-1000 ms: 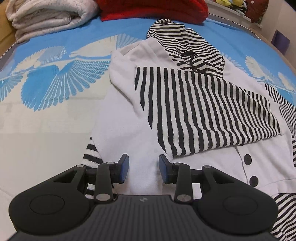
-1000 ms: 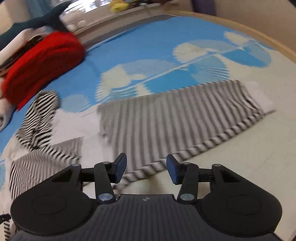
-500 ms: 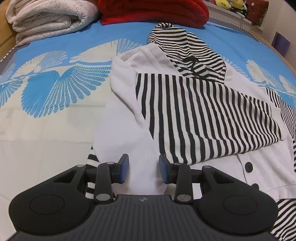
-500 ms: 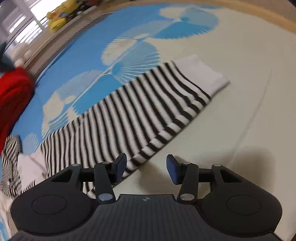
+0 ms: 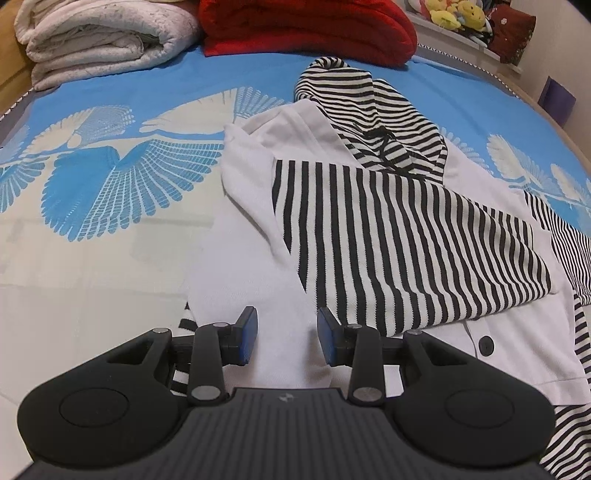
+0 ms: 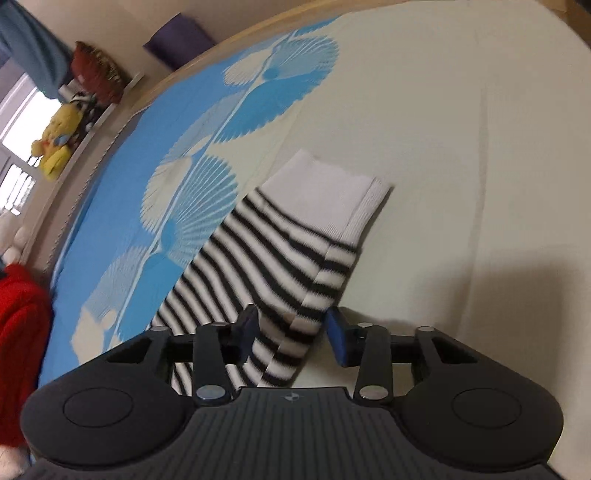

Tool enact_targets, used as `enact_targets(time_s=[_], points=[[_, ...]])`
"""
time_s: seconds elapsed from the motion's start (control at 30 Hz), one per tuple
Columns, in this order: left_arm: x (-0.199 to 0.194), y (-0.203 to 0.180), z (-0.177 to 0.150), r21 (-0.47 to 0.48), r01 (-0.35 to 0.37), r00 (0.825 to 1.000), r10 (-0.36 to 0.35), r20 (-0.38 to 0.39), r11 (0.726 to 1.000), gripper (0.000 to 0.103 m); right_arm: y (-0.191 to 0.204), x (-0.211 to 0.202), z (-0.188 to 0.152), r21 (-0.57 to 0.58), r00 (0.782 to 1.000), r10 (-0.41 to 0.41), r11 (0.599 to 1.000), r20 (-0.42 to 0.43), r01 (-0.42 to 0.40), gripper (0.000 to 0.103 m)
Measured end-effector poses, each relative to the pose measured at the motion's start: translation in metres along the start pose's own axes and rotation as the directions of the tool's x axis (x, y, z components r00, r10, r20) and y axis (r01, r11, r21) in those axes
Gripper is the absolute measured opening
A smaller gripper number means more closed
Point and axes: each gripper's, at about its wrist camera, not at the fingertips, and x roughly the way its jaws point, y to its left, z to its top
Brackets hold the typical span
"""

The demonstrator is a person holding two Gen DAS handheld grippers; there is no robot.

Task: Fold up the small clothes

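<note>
A small white hooded jacket [image 5: 258, 266] with black-and-white striped hood [image 5: 365, 107] lies on the bed. One striped sleeve [image 5: 399, 236] is folded across its front. My left gripper [image 5: 287, 338] is open and empty, just above the jacket's white lower body. In the right wrist view the other striped sleeve [image 6: 273, 258] lies stretched out flat, ending in a white cuff [image 6: 325, 192]. My right gripper [image 6: 291, 332] is open and empty, low over that sleeve's edge, its jaws either side of the near hem.
The bed sheet [image 5: 92, 177] is blue and cream with fan prints. A folded white blanket [image 5: 103, 37] and a red blanket [image 5: 306, 26] lie at the head. Plush toys [image 6: 55, 140] sit on a ledge past the bed's edge.
My right gripper has swung right along the outstretched sleeve toward its white cuff and dropped lower. My left gripper has drawn back slightly over the jacket body. Both stay open.
</note>
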Motion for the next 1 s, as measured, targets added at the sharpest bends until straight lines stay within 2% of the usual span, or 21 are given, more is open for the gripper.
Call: enact_targets(time_s=[0.03,0.07,0.13,0.2,0.27,0.3,0.33,0.4,0.43,0.5,0.53,0.57,0.6,0.63,0.67,0.7,0.73,0.8,0.83,0.93,1.0], points=[[-0.001,0.001,0.000,-0.004,0.002,1.000,-0.002,0.002,1.000,0.039,0.001,0.001,0.000,0.008,1.000,-0.012,1.000,0.011,0.012,0.012],[-0.002,0.002,0.001,-0.007,0.002,1.000,-0.002,0.003,1.000,0.039,0.001,0.003,0.001,0.016,0.999,-0.025,1.000,0.020,0.025,0.007],[-0.003,0.006,0.002,-0.015,0.001,1.000,-0.001,0.007,1.000,0.039,0.007,0.004,0.000,0.017,0.997,-0.054,0.998,0.055,0.054,0.005],[-0.006,0.011,0.004,-0.026,0.001,1.000,-0.001,0.012,1.000,0.039,0.026,-0.006,-0.004,-0.041,0.984,-0.095,0.994,0.154,0.102,0.004],[-0.008,0.017,0.006,-0.044,0.000,1.000,0.001,0.020,0.999,0.039,0.071,-0.027,-0.016,-0.201,0.954,-0.070,0.971,0.291,0.132,0.004],[-0.010,0.021,0.008,-0.055,0.001,1.000,0.001,0.025,0.998,0.039,0.098,-0.039,-0.027,-0.296,0.937,-0.024,0.946,0.348,0.134,0.004],[-0.011,0.025,0.010,-0.066,0.002,1.000,0.000,0.030,0.998,0.039,0.130,-0.057,-0.044,-0.404,0.918,0.071,0.909,0.391,0.101,0.004],[-0.014,0.034,0.014,-0.093,0.001,0.999,0.003,0.038,0.996,0.039,0.183,-0.091,-0.086,-0.576,0.881,0.269,0.817,0.388,0.004,0.004],[-0.015,0.038,0.016,-0.106,0.000,0.999,0.004,0.041,0.994,0.039,0.207,-0.109,-0.112,-0.659,0.859,0.383,0.749,0.340,-0.072,0.004],[-0.016,0.048,0.019,-0.137,0.000,0.999,0.005,0.041,0.991,0.039,0.244,-0.144,-0.169,-0.776,0.797,0.580,0.577,0.169,-0.255,0.004],[-0.017,0.053,0.021,-0.153,0.004,0.999,0.002,0.041,0.988,0.039,0.258,-0.158,-0.201,-0.801,0.762,0.646,0.476,0.038,-0.364,0.006],[-0.017,0.057,0.022,-0.168,0.009,0.999,-0.002,0.042,0.986,0.039,0.268,-0.165,-0.226,-0.800,0.736,0.669,0.386,-0.100,-0.460,0.007],[-0.017,0.061,0.023,-0.180,0.012,0.999,-0.005,0.040,0.984,0.039,0.275,-0.166,-0.251,-0.779,0.719,0.651,0.310,-0.243,-0.545,0.009],[-0.018,0.065,0.024,-0.189,0.014,0.999,-0.007,0.039,0.982,0.039,0.281,-0.165,-0.274,-0.745,0.710,0.598,0.265,-0.371,-0.613,0.011],[-0.018,0.068,0.024,-0.199,0.020,0.999,-0.012,0.038,0.980,0.039,0.285,-0.160,-0.296,-0.698,0.710,0.509,0.263,-0.486,-0.666,0.011],[-0.018,0.071,0.025,-0.213,0.028,0.999,-0.021,0.035,0.977,0.039,0.287,-0.155,-0.310,-0.665,0.709,0.430,0.279,-0.559,-0.693,0.011],[-0.018,0.073,0.025,-0.225,0.037,0.999,-0.031,0.034,0.974,0.039,0.288,-0.151,-0.321,-0.653,0.720,0.329,0.304,-0.612,-0.694,0.011],[-0.018,0.076,0.026,-0.243,0.061,0.998,-0.055,0.033,0.968,0.039,0.288,-0.152,-0.326,-0.698,0.782,0.214,0.358,-0.585,-0.620,0.021],[-0.018,0.076,0.025,-0.252,0.074,0.997,-0.068,0.034,0.965,0.038,0.287,-0.154,-0.320,-0.705,0.803,0.198,0.393,-0.562,-0.591,0.028],[-0.013,0.071,0.025,-0.283,0.140,0.990,-0.135,0.039,0.949,0.034,0.278,-0.156,-0.296,-0.682,0.830,0.217,0.483,-0.515,-0.549,0.040],[-0.009,0.058,0.025,-0.254,0.188,0.982,-0.180,0.054,0.949,0.032,0.262,-0.152,-0.292,-0.688,0.851,0.221,0.508,-0.477,-0.518,0.041]])
